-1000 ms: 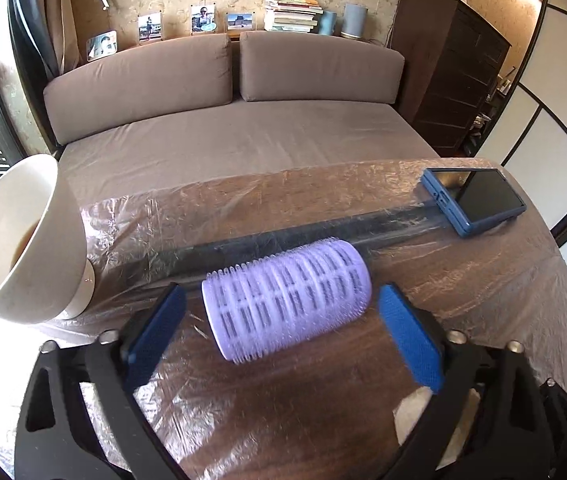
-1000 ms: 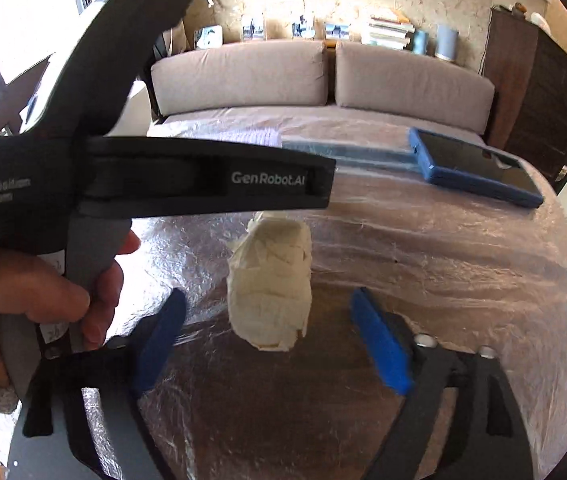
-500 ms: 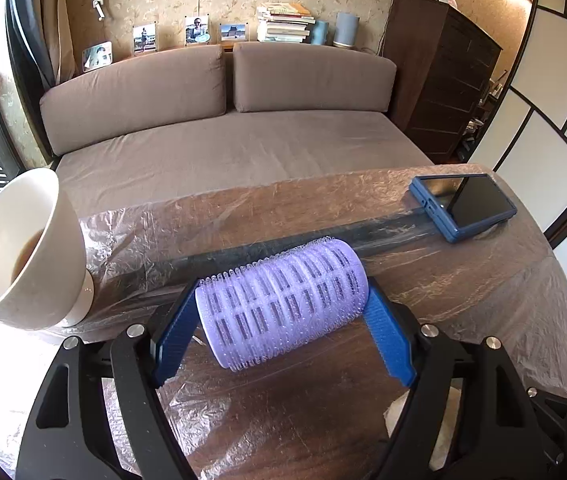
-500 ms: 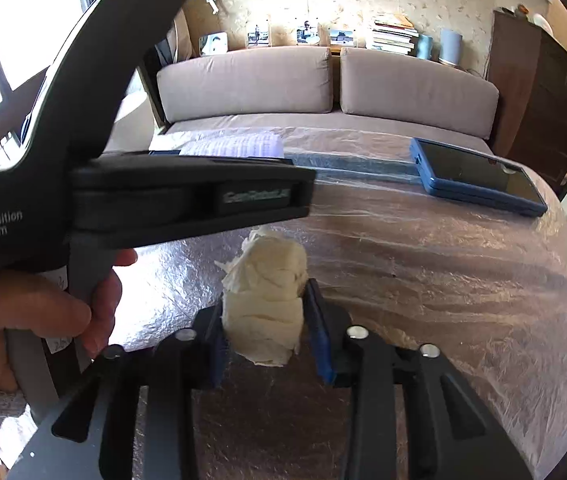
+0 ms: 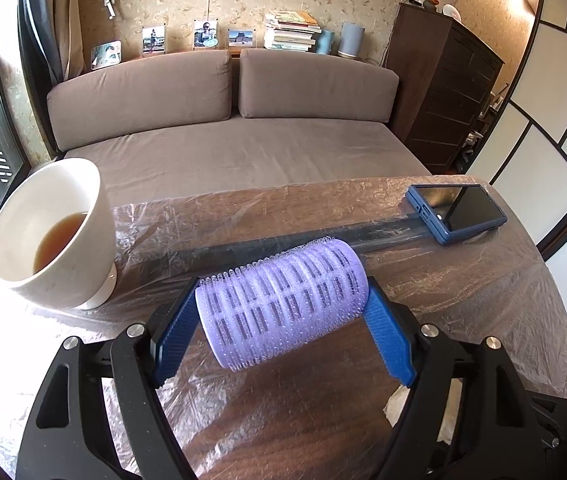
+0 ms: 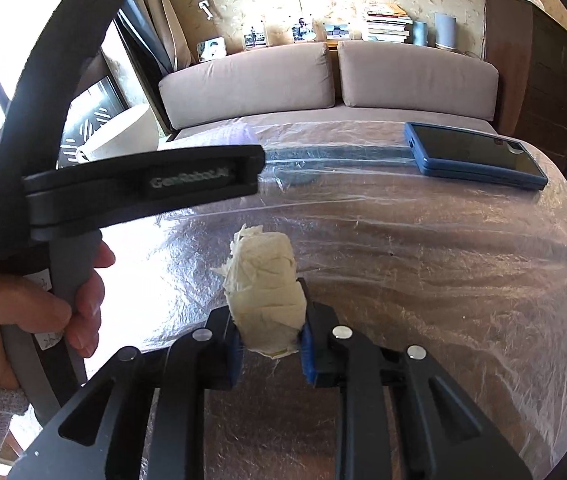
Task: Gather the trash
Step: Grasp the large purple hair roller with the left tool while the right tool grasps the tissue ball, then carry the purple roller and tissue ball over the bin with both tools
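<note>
A purple hair roller (image 5: 283, 304) lies crosswise between the blue pads of my left gripper (image 5: 282, 289), which is shut on its two ends just over the film-covered table (image 5: 463, 300). In the right wrist view, a crumpled cream tissue wad (image 6: 263, 276) stands upright in my right gripper (image 6: 267, 314). Its jaws are closing tight, and the pads press on the wad's lower part. A hand (image 6: 35, 312) holds the left tool's black housing (image 6: 143, 188), which hides the roller in that view. A scrap of the tissue (image 5: 399, 404) shows behind the left gripper's right finger.
A white cup of tea (image 5: 51, 240) stands at the table's left edge, close to the left gripper. A phone in a blue case (image 5: 459, 212) lies at the far right by a dark strip (image 5: 263, 248) under the film. A brown sofa (image 5: 223, 152) is beyond the table.
Both grippers went from open to shut. The left pads closed on the ends of the roller. The right pads closed on the tissue wad and squeezed it narrower.
</note>
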The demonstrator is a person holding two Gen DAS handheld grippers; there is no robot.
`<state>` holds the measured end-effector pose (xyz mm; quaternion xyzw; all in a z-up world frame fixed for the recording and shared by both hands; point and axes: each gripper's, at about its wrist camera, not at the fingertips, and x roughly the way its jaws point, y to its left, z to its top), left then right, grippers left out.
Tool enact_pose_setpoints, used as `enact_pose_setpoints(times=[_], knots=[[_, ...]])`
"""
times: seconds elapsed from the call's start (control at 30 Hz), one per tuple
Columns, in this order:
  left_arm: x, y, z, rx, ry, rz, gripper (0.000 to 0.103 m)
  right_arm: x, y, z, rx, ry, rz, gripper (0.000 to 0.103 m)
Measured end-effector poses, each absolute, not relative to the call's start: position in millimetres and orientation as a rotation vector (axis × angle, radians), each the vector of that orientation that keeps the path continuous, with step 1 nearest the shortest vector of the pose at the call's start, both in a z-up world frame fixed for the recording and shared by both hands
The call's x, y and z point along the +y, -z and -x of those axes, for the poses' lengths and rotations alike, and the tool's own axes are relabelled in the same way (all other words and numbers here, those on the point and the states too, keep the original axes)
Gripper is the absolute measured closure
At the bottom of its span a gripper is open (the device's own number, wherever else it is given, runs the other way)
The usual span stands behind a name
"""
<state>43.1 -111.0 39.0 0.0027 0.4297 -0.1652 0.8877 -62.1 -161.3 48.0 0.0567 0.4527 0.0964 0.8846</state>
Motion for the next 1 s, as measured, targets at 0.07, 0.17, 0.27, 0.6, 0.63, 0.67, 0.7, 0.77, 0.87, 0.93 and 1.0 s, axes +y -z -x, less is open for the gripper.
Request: enact_pose_setpoints(times=[0.07, 0.17, 0.27, 0.6, 0.63, 0.67, 0.7, 0.77, 0.87, 0.93, 1.0], knots=[[-109.8, -40.7, -38.9, 0.89, 0.342, 0.004, 0.023, -162.5, -49.2, 65.7, 0.935, -0.197, -0.121, 0.082], [-107.3, -44.0, -32.1, 0.885, 0.346, 0.015, 0.023, -165.4, -52.1, 70.3, 0.926, -0.195, -0.135, 0.082], [-104.3, -48.0, -23.7, 0.875, 0.342, 0.018, 0.023, -169.3, -57.4, 75.6, 0.918, -0.194, -0.143, 0.082], [-93.2, -55.7, 9.7, 0.872, 0.335, 0.039, 0.023, -171.7, -63.2, 89.6, 0.933, -0.19, -0.139, 0.082], [-91.7, -56.4, 14.7, 0.872, 0.335, 0.045, 0.023, -171.8, -62.8, 91.8, 0.937, -0.189, -0.138, 0.082], [-90.5, -56.9, 19.1, 0.873, 0.334, 0.048, 0.023, -172.2, -62.2, 94.4, 0.941, -0.188, -0.137, 0.082], [-89.2, -57.4, 22.8, 0.873, 0.334, 0.052, 0.023, -172.6, -62.0, 96.6, 0.944, -0.187, -0.137, 0.082], [-86.0, -59.0, 31.5, 0.872, 0.337, 0.059, 0.023, -173.5, -62.1, 101.7, 0.949, -0.185, -0.136, 0.082], [-83.1, -59.8, 47.0, 0.868, 0.339, 0.062, 0.023, -174.5, -63.9, 108.6, 0.951, -0.182, -0.136, 0.082], [-80.2, -60.1, 56.6, 0.869, 0.348, 0.069, 0.023, -175.2, -66.4, 113.6, 0.951, -0.184, -0.143, 0.082], [-77.8, -61.5, 66.8, 0.865, 0.353, 0.069, 0.023, -174.9, -68.2, 120.2, 0.949, -0.181, -0.139, 0.082]])
